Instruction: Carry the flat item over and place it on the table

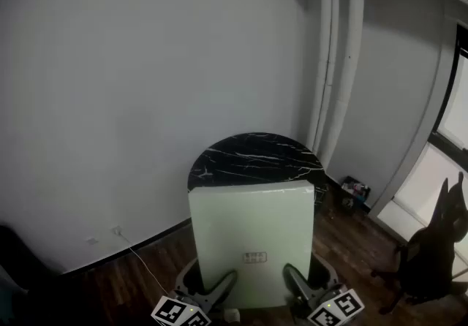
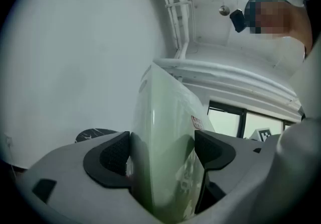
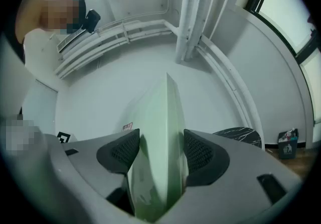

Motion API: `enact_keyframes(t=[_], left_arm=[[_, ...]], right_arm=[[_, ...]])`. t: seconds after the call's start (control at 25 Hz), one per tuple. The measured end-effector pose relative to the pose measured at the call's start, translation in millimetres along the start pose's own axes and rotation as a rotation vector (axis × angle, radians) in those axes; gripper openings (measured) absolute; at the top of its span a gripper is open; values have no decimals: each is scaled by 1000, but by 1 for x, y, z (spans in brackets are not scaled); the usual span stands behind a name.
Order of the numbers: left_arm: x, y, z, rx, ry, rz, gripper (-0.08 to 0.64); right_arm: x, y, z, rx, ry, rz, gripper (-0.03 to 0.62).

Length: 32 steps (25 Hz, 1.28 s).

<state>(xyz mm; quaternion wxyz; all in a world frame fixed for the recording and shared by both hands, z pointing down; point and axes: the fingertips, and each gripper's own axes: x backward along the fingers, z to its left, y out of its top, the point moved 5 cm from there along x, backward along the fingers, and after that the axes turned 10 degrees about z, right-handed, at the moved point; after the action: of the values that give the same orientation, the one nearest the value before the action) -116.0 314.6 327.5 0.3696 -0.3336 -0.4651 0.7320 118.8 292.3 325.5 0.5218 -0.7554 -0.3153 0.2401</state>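
Note:
A pale green flat item (image 1: 252, 240), wrapped in shiny plastic with a small label, is held up in the air in front of me. My left gripper (image 1: 221, 286) is shut on its lower left edge and my right gripper (image 1: 295, 281) on its lower right edge. In the left gripper view the flat item (image 2: 165, 127) stands edge-on between the dark pads of the left gripper (image 2: 163, 150). The right gripper view shows the flat item (image 3: 160, 127) clamped the same way by the right gripper (image 3: 160, 150). Beyond the item stands the round black marble table (image 1: 252, 155), its near edge hidden.
White pipes (image 1: 336, 61) run up the room corner behind the table. A small bin (image 1: 355, 189) sits on the wooden floor to the right, and a dark office chair (image 1: 433, 251) stands by the window. A white cable (image 1: 139, 255) trails along the floor at the left wall.

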Motion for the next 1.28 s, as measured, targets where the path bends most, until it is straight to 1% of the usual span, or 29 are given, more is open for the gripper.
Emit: enact_keyframes(t=[0.32,0.64,0.88,1.08,1.28], left_arm=[[20,-11,-38,10,-25,5,394],[30,-15,-59,7,-40,4,394],[24,-16,-62,1,-47,9,394],[11,-10,-57,-36,-68,28,394],[-7,-8,-37,-24,-72,40,394]], right_arm=[[46,2,10,-9,-21,1,236],[71,5,16,-13,-28,-5,236],[75,6,10,-14,-34,-13,236],[70,7,1,-37,-42,-37,236],[48,5,-9,-41,-50,-25,236]])
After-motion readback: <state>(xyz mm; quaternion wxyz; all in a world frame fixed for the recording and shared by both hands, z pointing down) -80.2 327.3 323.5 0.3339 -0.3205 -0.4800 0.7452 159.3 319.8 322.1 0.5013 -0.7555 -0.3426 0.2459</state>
